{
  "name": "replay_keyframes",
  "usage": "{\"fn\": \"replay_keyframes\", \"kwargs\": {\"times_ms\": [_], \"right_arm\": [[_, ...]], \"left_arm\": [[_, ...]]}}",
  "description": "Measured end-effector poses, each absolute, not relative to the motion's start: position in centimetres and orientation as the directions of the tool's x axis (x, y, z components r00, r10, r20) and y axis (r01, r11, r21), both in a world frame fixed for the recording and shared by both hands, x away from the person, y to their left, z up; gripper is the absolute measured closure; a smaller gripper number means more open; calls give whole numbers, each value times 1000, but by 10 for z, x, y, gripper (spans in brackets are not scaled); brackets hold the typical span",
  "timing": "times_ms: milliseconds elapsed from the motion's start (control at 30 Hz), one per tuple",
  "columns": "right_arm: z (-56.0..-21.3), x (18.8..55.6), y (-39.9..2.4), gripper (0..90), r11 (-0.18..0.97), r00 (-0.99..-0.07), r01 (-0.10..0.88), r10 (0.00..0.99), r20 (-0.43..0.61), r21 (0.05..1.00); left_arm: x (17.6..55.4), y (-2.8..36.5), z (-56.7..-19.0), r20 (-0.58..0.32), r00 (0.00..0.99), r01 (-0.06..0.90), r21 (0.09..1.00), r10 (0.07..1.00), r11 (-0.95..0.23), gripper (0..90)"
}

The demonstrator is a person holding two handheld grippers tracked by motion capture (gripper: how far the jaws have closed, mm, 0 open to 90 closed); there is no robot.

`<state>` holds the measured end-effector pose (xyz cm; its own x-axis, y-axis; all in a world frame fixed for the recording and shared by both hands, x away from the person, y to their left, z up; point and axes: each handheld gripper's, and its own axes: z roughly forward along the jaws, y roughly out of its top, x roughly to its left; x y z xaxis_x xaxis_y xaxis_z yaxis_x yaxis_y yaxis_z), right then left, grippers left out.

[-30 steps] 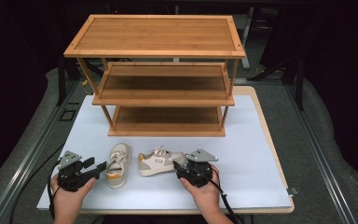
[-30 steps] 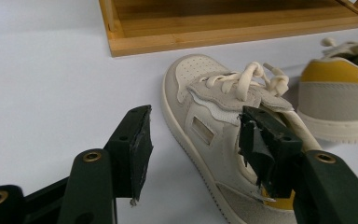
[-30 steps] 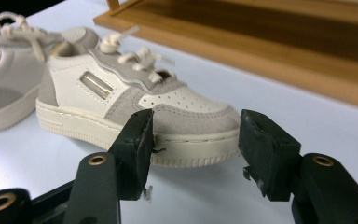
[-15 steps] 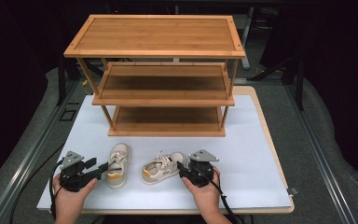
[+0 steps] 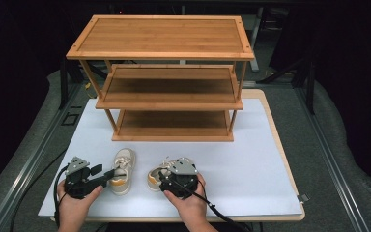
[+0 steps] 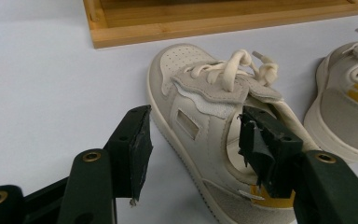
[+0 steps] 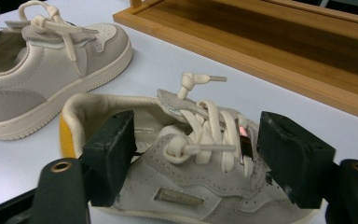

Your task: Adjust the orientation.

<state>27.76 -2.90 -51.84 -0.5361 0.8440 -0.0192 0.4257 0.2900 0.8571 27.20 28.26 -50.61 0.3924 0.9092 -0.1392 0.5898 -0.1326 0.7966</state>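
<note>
In the high view a three-tier bamboo shoe rack (image 5: 166,77) stands at the far half of the white counter (image 5: 256,164), and the top board, middle shelf and bottom shelf all lie bare; both shoes sit on the counter in front of it. The left shoe (image 5: 121,170) lies with its long axis running near to far, toe toward the rack and heel toward the person, and the left tool (image 5: 110,175) reaches in from the left at its heel end. The right shoe (image 5: 162,174) lies just beside it, mostly covered by the right tool (image 5: 166,178), so its heading is hard to read here. In the left gripper view the left shoe (image 6: 205,121) points away and slightly to the left, toe close to the edge of the rack's bottom shelf (image 6: 223,23); the left tool (image 6: 193,144) stands released around the heel half, one jaw clear of the sole on the outer side, the other at the collar, and whether that pad touches I cannot tell. The right shoe (image 6: 345,116) shows at the right edge. In the right gripper view the right shoe (image 7: 191,163) lies across the picture, yellow-lined heel to the left, toe to the right, tilted onto its side with laces facing the camera; the right tool (image 7: 196,158) has just been opening, jaws spread either side of the laces with gaps showing, so it is released. The left shoe (image 7: 51,70) lies beyond, toe toward the rack (image 7: 270,51).
</note>
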Motion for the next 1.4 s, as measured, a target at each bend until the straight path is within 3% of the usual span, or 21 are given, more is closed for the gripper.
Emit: {"fn": "replay_keyframes", "kwargs": {"times_ms": [100, 200, 433, 600, 900, 1000, 1133, 1167, 1233, 1400], "right_arm": [[-517, 278, -33, 274, 293, -567, 420, 823, -4, 859], [-512, 277, -43, 318, 332, -569, 416, 821, -42, 847], [-511, 273, -75, 400, 323, -566, 458, 824, -9, 828], [-510, 269, -86, 528, 320, -570, 468, 822, 4, 824], [-523, 267, -83, 578, 267, -543, 519, 837, 72, 812], [-524, 267, -83, 600, 264, -536, 508, 842, 61, 820], [-518, 265, -83, 732, 279, -531, 473, 847, 17, 836], [-516, 264, -82, 737, 292, -508, 474, 861, -13, 831], [-517, 269, -82, 742, 277, -557, 453, 830, 26, 848], [-516, 270, -79, 764, 334, -515, 445, 854, -67, 831]], "left_arm": [[273, 281, -508, -145, 401, 595, 792, 904, -137, 438], [274, 279, -508, -155, 403, 600, 789, 902, -132, 467], [278, 276, -511, -153, 396, 620, 772, 905, -141, 536], [285, 273, -516, -173, 385, 639, 759, 907, -127, 561], [288, 274, -517, -212, 365, 652, 753, 906, -86, 629], [288, 271, -515, -193, 350, 640, 764, 917, -83, 682], [289, 255, -513, -157, 375, 634, 762, 914, -130, 720], [289, 250, -513, -142, 383, 632, 761, 913, -147, 725], [291, 239, -513, -151, 387, 634, 759, 910, -144, 730], [292, 215, -513, -159, 401, 636, 757, 902, -149, 731]]}}
